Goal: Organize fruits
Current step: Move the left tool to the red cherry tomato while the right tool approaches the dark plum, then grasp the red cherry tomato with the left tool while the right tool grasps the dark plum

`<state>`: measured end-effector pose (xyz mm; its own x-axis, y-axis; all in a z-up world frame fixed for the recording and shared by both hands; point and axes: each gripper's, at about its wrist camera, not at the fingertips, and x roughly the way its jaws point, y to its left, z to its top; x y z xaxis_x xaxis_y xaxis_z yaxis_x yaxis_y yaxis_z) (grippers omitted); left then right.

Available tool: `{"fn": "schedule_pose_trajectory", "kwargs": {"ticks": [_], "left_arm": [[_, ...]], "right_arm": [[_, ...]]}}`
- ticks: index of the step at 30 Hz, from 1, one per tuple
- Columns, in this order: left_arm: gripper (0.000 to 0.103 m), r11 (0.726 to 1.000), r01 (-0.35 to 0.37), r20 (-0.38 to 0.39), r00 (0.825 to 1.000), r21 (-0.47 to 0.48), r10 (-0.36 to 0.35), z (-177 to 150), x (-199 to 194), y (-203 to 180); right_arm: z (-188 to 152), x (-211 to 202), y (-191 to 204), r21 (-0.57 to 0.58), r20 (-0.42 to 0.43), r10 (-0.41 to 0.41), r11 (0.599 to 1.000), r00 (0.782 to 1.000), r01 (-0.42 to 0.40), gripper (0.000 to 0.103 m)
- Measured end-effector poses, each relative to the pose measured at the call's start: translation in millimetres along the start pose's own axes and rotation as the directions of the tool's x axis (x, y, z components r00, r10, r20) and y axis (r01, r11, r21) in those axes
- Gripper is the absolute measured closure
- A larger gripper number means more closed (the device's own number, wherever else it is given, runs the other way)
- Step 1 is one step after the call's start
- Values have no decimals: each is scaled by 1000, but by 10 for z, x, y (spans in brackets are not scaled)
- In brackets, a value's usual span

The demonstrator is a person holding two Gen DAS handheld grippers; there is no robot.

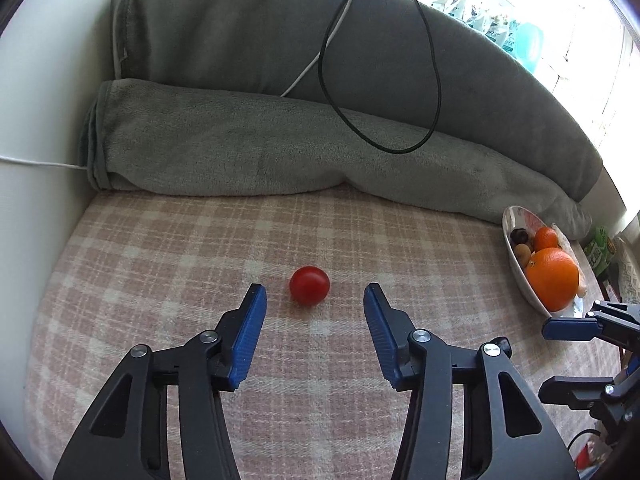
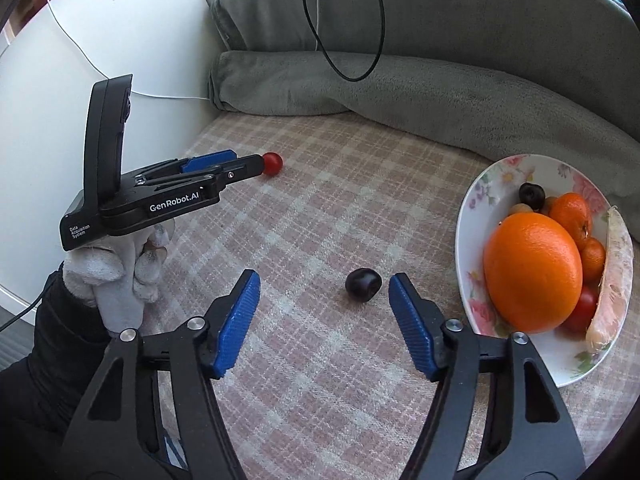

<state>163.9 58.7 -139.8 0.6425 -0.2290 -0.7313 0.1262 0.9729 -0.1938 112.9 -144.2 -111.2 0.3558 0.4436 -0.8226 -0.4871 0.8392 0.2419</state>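
Note:
A red cherry tomato [image 1: 309, 291] lies on the pink plaid cloth, just ahead of and between my open left gripper [image 1: 315, 294]. It also shows in the right wrist view [image 2: 273, 163], at the left gripper's tips [image 2: 256, 160]. A dark cherry [image 2: 362, 284] lies on the cloth just ahead of my open right gripper [image 2: 324, 283], close to its right finger. A floral plate [image 2: 472, 208] at the right holds a big orange [image 2: 532, 272], small mandarins [image 2: 570, 214], a dark cherry and a red tomato. The plate shows in the left wrist view too [image 1: 516, 268].
A folded grey blanket [image 1: 280, 140] lies along the back of the cloth with black and white cables [image 1: 432, 80] on it. A white wall [image 2: 120, 40] stands at the left. A pale peeled piece [image 2: 612, 276] lies on the plate's right side.

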Motion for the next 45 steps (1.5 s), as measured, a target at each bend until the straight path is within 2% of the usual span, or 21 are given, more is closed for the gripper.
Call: {"fn": "schedule_pose_trajectory", "kwargs": {"ticks": [7, 11, 30, 33, 40, 45], "left_arm": [[59, 1000, -4, -16, 1000, -4, 4, 22, 125, 22], [61, 1000, -5, -22, 1000, -8, 5, 39, 180, 29], [67, 1000, -16, -37, 999, -1, 16, 160, 387, 9], [71, 1000, -19, -36, 999, 4, 19, 171, 396, 8], [79, 999, -28, -38, 999, 21, 29, 182, 422, -13], [79, 999, -30, -35, 999, 23, 30, 185, 408, -32]], "right_arm": [[-36, 172, -10, -13, -30, -39, 999, 999, 39, 39], [-34, 243, -56, -3, -46, -45, 999, 998, 45, 47], [37, 448, -84, -30, -72, -90, 996, 993, 89, 55], [43, 471, -76, -37, -75, -96, 995, 993, 94, 56], [54, 496, -56, -54, -77, -121, 992, 990, 117, 65], [60, 469, -86, -46, -72, -130, 991, 989, 127, 76]]}}
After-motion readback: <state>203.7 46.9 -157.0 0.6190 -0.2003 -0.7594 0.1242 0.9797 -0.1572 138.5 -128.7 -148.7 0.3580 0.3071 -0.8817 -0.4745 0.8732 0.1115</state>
